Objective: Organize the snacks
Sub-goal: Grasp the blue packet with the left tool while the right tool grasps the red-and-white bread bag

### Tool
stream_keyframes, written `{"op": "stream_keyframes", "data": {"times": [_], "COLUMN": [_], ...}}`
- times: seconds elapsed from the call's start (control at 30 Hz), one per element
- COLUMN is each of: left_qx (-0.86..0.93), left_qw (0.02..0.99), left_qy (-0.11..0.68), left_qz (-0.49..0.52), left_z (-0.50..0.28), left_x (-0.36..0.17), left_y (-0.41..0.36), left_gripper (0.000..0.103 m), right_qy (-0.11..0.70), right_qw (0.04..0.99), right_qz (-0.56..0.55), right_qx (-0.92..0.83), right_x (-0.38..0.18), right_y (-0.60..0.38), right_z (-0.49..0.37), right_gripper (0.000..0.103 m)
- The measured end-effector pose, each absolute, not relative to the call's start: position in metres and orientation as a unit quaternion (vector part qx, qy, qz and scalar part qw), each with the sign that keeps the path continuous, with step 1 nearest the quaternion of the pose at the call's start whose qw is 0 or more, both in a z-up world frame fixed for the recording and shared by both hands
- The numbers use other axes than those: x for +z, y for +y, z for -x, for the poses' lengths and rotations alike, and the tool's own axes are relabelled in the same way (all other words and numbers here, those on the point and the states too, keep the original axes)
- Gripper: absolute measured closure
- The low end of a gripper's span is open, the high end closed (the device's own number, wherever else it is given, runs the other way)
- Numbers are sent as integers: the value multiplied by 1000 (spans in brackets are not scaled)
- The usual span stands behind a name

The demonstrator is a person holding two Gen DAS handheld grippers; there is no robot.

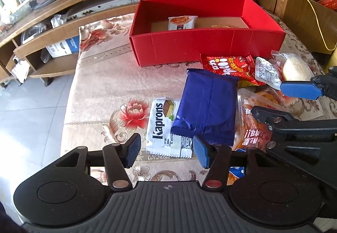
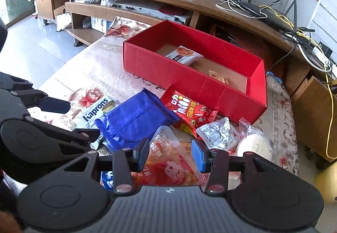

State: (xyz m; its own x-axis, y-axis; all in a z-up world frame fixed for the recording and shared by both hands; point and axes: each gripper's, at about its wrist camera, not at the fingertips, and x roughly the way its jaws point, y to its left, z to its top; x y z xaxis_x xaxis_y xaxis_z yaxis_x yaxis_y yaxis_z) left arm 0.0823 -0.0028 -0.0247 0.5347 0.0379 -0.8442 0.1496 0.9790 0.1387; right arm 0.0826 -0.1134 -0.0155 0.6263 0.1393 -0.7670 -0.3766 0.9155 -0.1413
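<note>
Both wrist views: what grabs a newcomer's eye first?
The big open red cardboard box at the far side of the floral tablecloth, holding just a white snack pouch and a small orange packet. In front of it lies a heap of loose snacks, where the glossy blue foil pack overlaps the white Kaprons wafer packet. Nearest, the right gripper straddles the clear orange-printed bag.

Counter w/ beige floral-print cloth (image 1: 101, 94) carries open red cardboard box (image 1: 189, 47), white Kaprons wafer pack (image 1: 160, 127), blue foil packet (image 1: 206, 104), red snack bag (image 1: 229, 64) & other wrapped snacks.
</note>
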Motion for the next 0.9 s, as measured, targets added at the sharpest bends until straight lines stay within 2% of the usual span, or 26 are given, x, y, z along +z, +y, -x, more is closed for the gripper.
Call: {"op": "stream_keyframes", "data": {"times": [0.13,0.2,0.3,0.37,0.73,0.9], "left_qx": [-36,-37,-49,-48,-22,-38], "left_qw": [871,873,875,874,864,868], "left_qy": [481,479,475,477,502,495], "left_qz": [-91,-86,-79,-78,-14,-12], "left_z": [-82,-82,-81,-82,-89,-87], "left_x": [-24,-22,-21,-22,-25,-21], "left_y": [-1,1,2,4,37,33], "left_gripper": [35,27,20,20,20,20], "right_qy": [411,419,427,429,448,485], "right_qw": [888,886,885,886,878,861], "right_qz": [139,121,92,86,43,-22], "right_qx": [151,159,160,155,164,153], "right_x": [-16,-15,-13,-13,-13,-23], "right_y": [-115,-121,-133,-138,-157,-176], "right_z": [-83,-85,-88,-89,-89,-79], "right_gripper": [59,59,55,52,51,50]}}
